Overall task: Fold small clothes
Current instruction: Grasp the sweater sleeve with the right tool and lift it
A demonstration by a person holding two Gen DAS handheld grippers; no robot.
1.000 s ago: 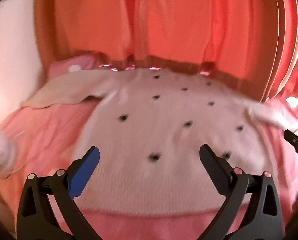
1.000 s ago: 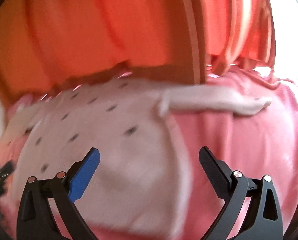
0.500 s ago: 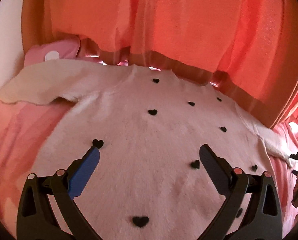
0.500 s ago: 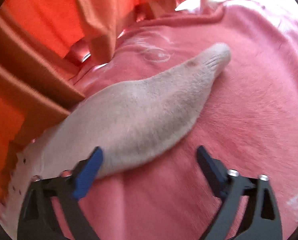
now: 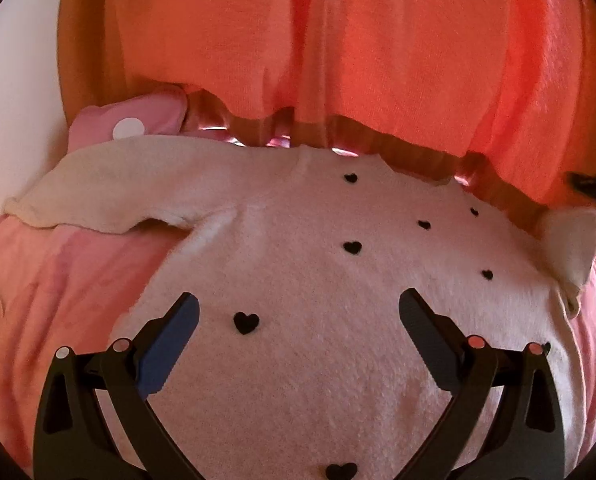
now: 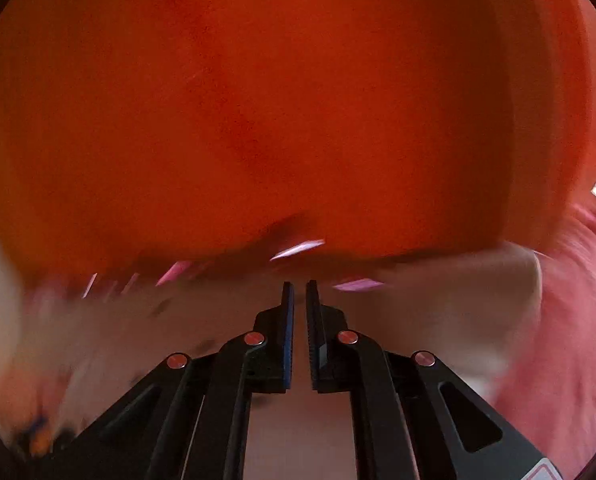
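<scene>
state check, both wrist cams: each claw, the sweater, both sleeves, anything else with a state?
left claw: open, hovering over the sweater body, holding nothing
right claw: nearly closed, view blurred; appears to pinch the right sleeve
sweater: spread flat on the pink blanket, unfolded
left sleeve: stretched out sideways, flat
right sleeve: end lifted off the blanket
curtain: hanging, drawn closed
</scene>
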